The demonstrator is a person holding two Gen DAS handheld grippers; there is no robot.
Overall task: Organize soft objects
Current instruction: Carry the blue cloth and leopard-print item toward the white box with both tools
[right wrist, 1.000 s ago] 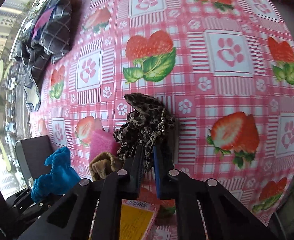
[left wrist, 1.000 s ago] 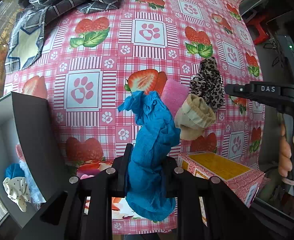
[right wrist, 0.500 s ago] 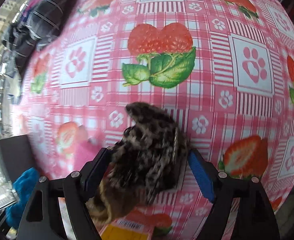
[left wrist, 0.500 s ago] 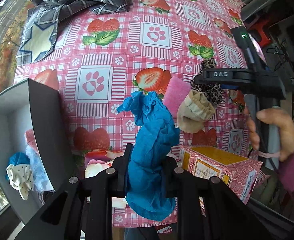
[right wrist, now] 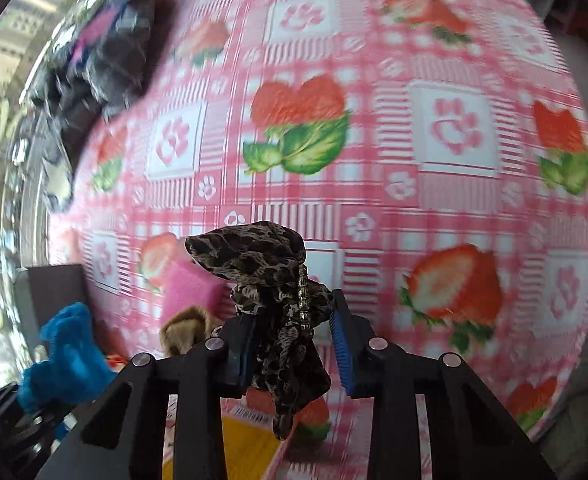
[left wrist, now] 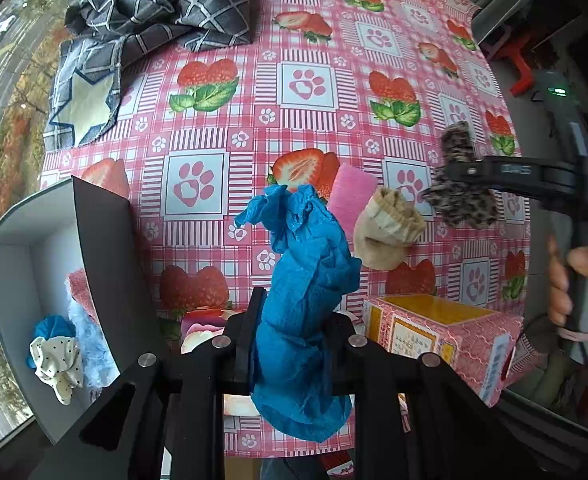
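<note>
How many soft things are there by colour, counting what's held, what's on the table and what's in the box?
Blue: 3, the blue cloth, a darker blue piece and a pale blue fluffy piece.
Pink: 2, a sponge and a piece in the box.
Leopard: 1, the scrunchie.
Tan: 1.
White dotted: 1.
Total: 8.

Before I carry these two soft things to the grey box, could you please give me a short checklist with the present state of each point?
1. Left gripper shut on the blue cloth: ok.
2. Right gripper, jaws just closing, shut on the leopard scrunchie: ok; it hangs clear of the tablecloth.
3. Grey box open, with room inside: ok; a few soft items lie in it.
4. Both loads hanging free of each other: ok.
5. Beige sock and pink sponge put away: not ok, both on the table.
6. Grip firm enough for the trip: cannot tell.
</note>
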